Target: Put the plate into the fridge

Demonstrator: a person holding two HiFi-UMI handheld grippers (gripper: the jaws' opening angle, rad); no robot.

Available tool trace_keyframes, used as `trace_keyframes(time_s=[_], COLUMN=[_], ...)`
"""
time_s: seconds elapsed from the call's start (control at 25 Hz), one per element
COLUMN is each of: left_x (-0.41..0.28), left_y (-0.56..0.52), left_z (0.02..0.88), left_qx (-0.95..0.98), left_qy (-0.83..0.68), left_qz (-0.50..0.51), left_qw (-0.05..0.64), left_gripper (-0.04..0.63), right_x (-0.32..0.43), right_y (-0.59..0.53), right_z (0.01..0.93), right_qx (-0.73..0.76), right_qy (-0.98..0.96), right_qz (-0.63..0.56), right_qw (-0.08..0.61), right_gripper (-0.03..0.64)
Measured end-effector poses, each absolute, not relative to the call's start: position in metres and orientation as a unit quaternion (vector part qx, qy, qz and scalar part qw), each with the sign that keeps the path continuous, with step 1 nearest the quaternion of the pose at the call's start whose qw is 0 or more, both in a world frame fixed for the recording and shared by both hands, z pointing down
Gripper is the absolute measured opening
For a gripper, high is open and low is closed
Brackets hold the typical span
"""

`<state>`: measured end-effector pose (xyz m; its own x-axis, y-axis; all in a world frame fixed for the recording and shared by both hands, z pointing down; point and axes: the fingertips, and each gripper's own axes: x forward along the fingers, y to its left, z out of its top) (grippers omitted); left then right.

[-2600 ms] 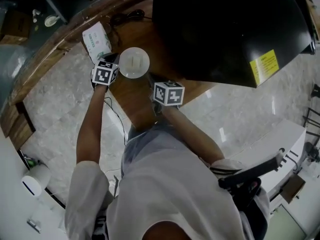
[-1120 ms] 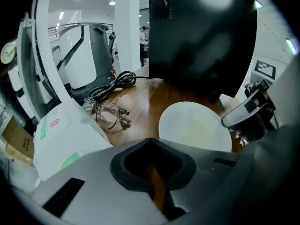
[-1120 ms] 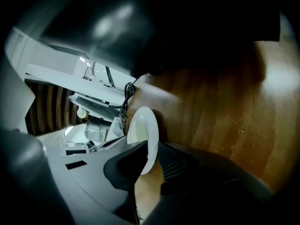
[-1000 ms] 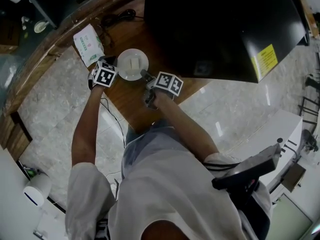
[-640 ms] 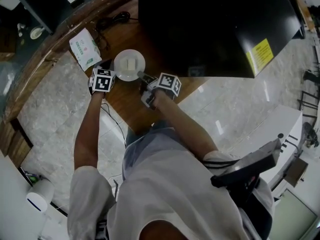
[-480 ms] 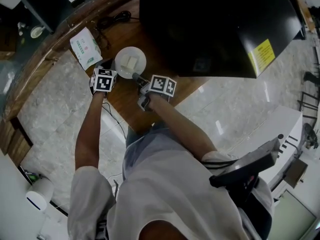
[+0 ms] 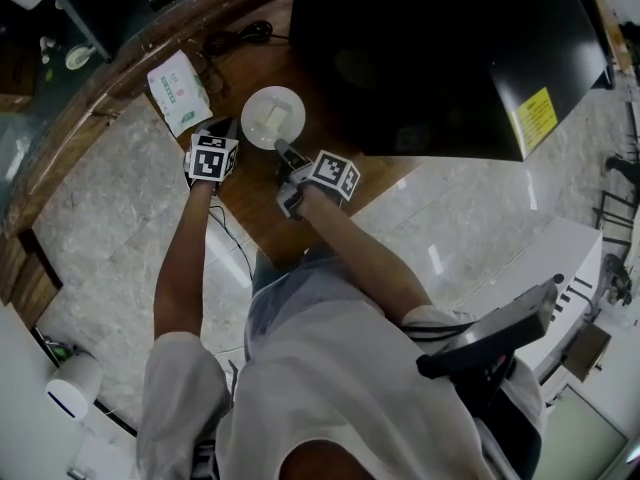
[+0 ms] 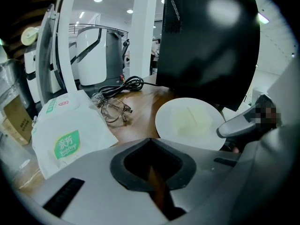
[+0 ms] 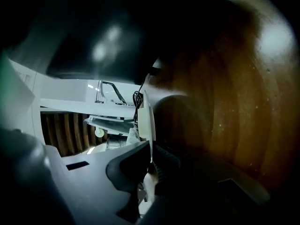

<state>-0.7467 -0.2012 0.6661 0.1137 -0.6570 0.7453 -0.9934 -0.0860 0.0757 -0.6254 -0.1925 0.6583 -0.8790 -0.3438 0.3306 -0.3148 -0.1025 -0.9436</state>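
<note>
Pinches the near rim of the white plate (image 7: 272, 117) with the right tool (image 9: 150, 165), jaws shut on it. Holds the left tool (image 8: 154, 182) just beside, jaws together on nothing. Beyond, on the wooden tabletop (image 7: 260, 208): glasses (image 8: 112, 110), white packet (image 7: 178, 92), black fridge (image 7: 440, 48) right of the plate.

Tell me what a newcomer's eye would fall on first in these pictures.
First comes the white plate, bright against the wooden counter, with the right gripper closing its jaws on the near rim. Next is the big black fridge, which fills the top of the head view just right of the plate. The left gripper sits at the plate's left, near a white-and-green packet.
</note>
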Motion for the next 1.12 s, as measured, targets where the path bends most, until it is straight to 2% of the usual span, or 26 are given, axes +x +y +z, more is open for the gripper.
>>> trace_keyframes(time_s=[0.2, 0.4, 0.76, 0.92, 1.12], left_x=[-0.744, -0.730, -0.670, -0.674, -0.643], left_y=[-0.198, -0.195, -0.179, -0.186, -0.186], left_z=[0.662, 0.653, 0.621, 0.623, 0.614], left_qx=[0.704, 0.739, 0.770, 0.774, 0.786], left_qy=[-0.584, -0.550, -0.535, -0.531, -0.518], left_qz=[0.266, 0.206, 0.224, 0.226, 0.207], left_qw=[0.306, 0.329, 0.267, 0.261, 0.265], left_gripper=[0.018, 0.018, 0.018, 0.018, 0.018], right_x=[-0.613, -0.604, -0.547, -0.550, -0.519], right_y=[-0.182, -0.169, -0.135, -0.138, -0.131], right_z=[0.650, 0.635, 0.619, 0.619, 0.612], right_qx=[-0.216, -0.181, -0.176, -0.178, -0.172], right_qy=[0.685, 0.711, 0.727, 0.730, 0.738], right_qz=[-0.696, -0.679, -0.664, -0.659, -0.652], right_qw=[0.003, -0.011, -0.018, -0.020, -0.027], right_gripper=[0.025, 0.025, 0.025, 0.025, 0.025])
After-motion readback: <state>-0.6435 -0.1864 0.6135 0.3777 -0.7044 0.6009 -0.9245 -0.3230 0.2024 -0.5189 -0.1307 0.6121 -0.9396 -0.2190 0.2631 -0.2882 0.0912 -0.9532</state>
